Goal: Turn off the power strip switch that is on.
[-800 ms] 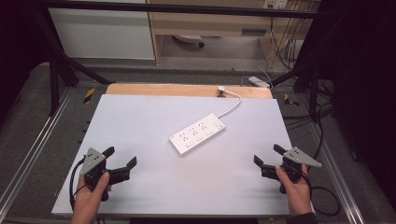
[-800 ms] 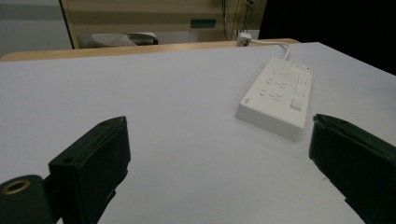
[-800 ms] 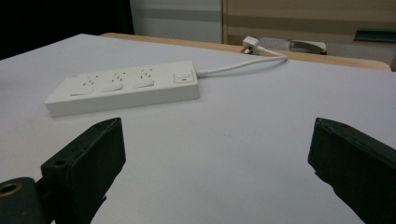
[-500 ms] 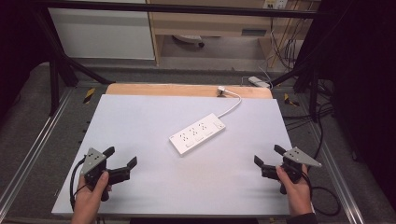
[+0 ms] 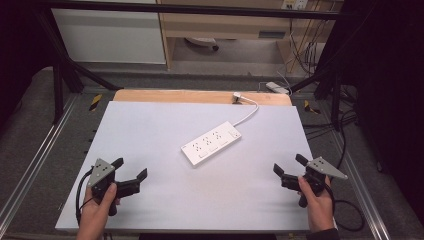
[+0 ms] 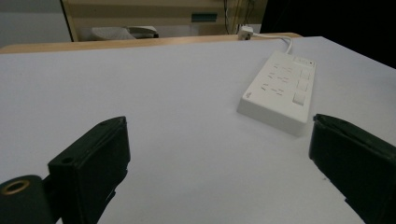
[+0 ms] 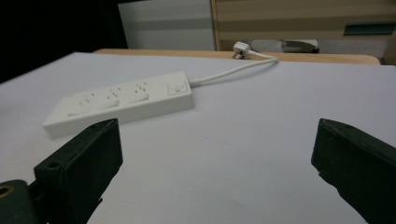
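A white power strip (image 5: 211,142) lies at an angle near the middle of the white table top (image 5: 150,130), its white cable (image 5: 248,114) curving to a plug (image 5: 237,96) at the far edge. At the front left, my left gripper (image 5: 131,168) rests low over the table, jaws wide apart with nothing between them; the power strip (image 6: 280,91) lies ahead to its right. My right gripper (image 5: 290,165) sits at the front right, also open and empty, with the power strip (image 7: 121,101) ahead to its left and the plug (image 7: 240,49) beyond.
A wooden strip (image 5: 200,96) runs along the table's far edge. Metal frame rails (image 5: 30,165) flank the table. Behind stand a white cabinet (image 5: 110,35), a wooden shelf unit (image 5: 225,25) and loose cables (image 5: 305,55) on the floor at the right.
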